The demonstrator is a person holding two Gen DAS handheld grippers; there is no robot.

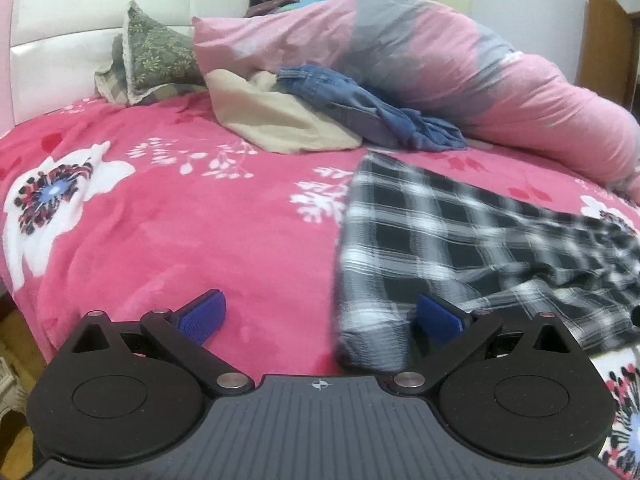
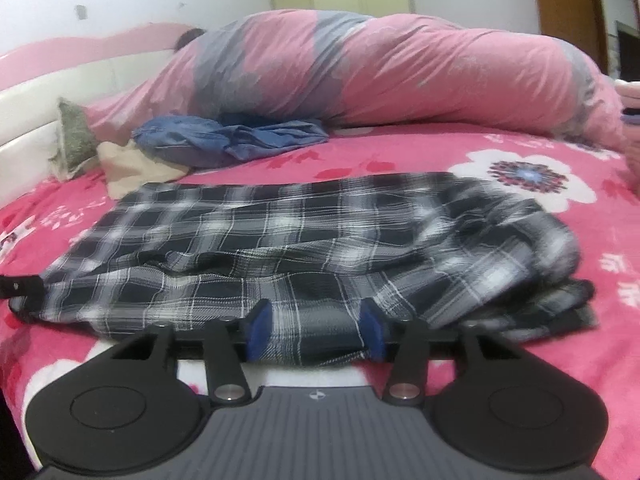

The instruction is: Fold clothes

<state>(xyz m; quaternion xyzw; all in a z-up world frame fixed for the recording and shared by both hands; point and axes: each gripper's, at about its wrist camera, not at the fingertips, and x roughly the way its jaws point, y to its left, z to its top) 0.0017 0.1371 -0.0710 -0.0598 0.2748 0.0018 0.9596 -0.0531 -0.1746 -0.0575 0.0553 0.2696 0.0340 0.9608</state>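
1. I am holding the left hand-held gripper (image 1: 320, 320) wide apart with nothing between its blue pads, hovering at the near left corner of the plaid shirt (image 1: 460, 248).
2. I am keeping the right hand-held gripper (image 2: 316, 330) partly spread around the shirt's near edge; cloth lies between the pads, but I cannot tell whether they are pressing on it.
3. The plaid shirt is lying near me on the pink floral bed (image 1: 180, 216), roughly flattened yet still rumpled on its right side, so I judge the folding is barely begun.
4. A denim garment (image 1: 360, 108) and a cream cloth (image 1: 276, 120) are waiting unfolded at the far side, beside the pink duvet (image 1: 500, 80).
5. I am reading no brand, label or writing anywhere.
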